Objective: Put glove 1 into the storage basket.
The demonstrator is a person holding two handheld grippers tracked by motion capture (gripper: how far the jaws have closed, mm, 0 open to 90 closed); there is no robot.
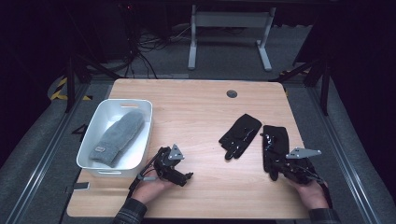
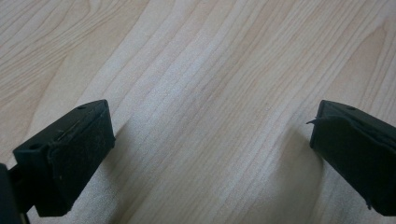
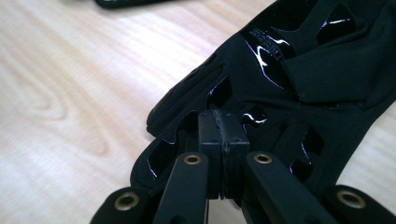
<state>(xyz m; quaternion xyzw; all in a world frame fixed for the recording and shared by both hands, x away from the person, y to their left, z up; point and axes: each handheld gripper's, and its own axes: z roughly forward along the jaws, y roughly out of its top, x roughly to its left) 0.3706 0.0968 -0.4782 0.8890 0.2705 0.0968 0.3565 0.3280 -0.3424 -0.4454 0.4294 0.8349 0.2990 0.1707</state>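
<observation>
**Ana:** On the right side of the table [image 1: 196, 112], near its front edge, the right gripper [image 1: 280, 169] sits at the fingertip end of a black glove [image 1: 274, 142]. Its jaws are pressed together; in the right gripper view the two pads meet, with the black glove [image 3: 299, 84] lying right under and around their tips. Whether any fabric is pinched between them, I cannot tell.

**Ben:** Any writing on that glove?

**Ana:** Yes, a small glossy logo [image 3: 267, 41] on its back, but it is too small and foreshortened to read. Glossy patches run along the fingers as well.

**Ben:** And the other one?

**Ana:** A second black glove [image 1: 240, 135] lies just to the left of the first, close but apart, fingers pointing toward the person.

**Ben:** What about the left hand?

**Ana:** The left gripper [image 1: 180, 173] rests low over the table just beside the front right corner of a white bin [image 1: 95, 126]. Its jaws stand wide apart, with bare wood grain between them in the left gripper view.

**Ben:** What is in the bin?

**Ana:** A grey knitted hat [image 1: 119, 135], lying lengthwise, with a small sewn label [image 1: 99, 149] near its cuff. The label's text is unreadable.
</observation>
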